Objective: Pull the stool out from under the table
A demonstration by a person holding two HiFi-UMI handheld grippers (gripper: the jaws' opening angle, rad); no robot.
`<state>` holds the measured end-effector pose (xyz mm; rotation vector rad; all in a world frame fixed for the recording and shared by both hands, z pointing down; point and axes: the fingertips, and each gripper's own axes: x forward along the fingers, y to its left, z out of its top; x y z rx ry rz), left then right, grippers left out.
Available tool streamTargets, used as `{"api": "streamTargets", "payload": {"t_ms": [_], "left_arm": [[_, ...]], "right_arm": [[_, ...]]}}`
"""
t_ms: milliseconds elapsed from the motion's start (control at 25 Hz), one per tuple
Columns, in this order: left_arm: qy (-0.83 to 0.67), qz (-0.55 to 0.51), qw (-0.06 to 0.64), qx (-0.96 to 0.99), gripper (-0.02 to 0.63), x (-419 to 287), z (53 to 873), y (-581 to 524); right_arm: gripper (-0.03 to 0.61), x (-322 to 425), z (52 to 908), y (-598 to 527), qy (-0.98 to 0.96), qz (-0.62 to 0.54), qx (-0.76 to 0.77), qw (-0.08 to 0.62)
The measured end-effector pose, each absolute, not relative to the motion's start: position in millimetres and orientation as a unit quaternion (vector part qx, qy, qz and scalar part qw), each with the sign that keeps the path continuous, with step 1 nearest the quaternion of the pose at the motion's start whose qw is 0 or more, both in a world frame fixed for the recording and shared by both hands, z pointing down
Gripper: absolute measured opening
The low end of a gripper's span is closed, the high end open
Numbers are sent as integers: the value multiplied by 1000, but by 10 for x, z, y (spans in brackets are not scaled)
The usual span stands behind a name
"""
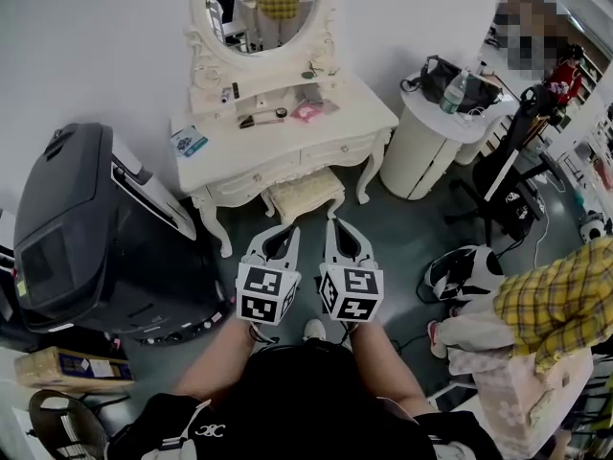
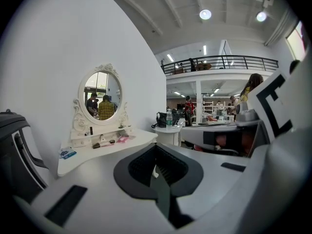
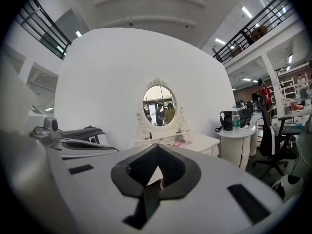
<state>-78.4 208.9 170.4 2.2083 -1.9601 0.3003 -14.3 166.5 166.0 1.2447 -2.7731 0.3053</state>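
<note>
A white dressing table [image 1: 230, 156] with an oval mirror [image 1: 265, 8] stands against the wall. The stool [image 1: 305, 195], with a cream cushion and white legs, is tucked partly under its front edge. My left gripper [image 1: 285, 230] and right gripper [image 1: 338, 224] are held side by side just in front of the stool, apart from it. Both point at the table. The jaws of the left gripper [image 2: 156, 167] and the right gripper [image 3: 157, 169] are shut with nothing between them. The dressing table [image 2: 97, 152] [image 3: 195, 141] shows ahead in both gripper views.
A large black machine [image 1: 91, 228] stands close on the left of the table. To the right are a round white side table [image 1: 426, 142] with a bag and bottle, a black office chair [image 1: 508, 185], and a helmet [image 1: 467, 274] on the floor. A person in yellow plaid [image 1: 565, 295] stands at the right.
</note>
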Motion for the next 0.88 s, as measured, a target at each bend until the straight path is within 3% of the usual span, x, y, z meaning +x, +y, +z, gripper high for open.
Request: {"api": "streamTargets", "payload": {"t_ms": [440,880], "left_arm": [[-666,100,98,733,-3,-585,1757,1223],[-690,96,127,706,-3,-658,1932,910]], "right_arm": [[8,50,1662,677,-907,103,405,45],[8,-16,1899,375,-918,116,374,69]]}}
